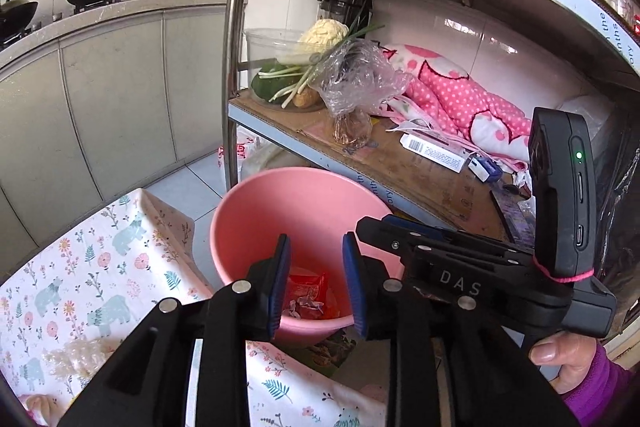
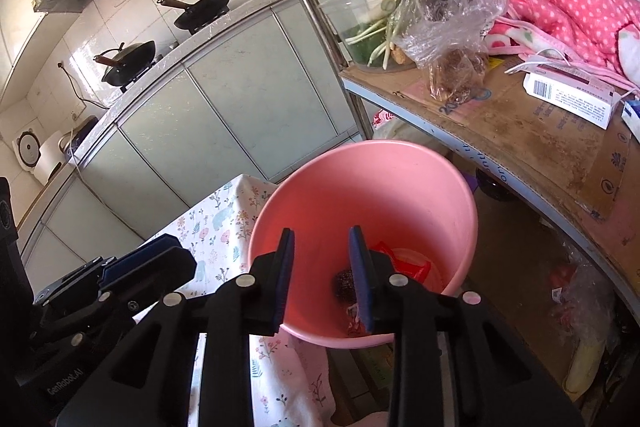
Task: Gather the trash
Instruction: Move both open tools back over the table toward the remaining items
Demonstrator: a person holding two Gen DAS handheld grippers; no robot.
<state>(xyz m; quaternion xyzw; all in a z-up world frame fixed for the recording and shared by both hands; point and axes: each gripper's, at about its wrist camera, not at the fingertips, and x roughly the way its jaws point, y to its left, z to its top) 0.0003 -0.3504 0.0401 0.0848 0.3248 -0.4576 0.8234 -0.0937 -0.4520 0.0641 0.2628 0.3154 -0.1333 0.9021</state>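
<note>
Beside shelf [image 2: 520, 131], upright pink bucket [image 2: 400, 171] holds seemingly crumpled trash [image 1: 308, 293].

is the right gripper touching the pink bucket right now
Apart. The right wrist view shows the right gripper open and empty above the pink bucket, fingers clear of its rim.

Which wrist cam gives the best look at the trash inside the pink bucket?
Right wrist. It looks down into the pink bucket, showing a red wrapper and a dark lump past the open right gripper. In the left wrist view, the open left gripper frames only the red wrapper; the lump isn't visible.
</note>
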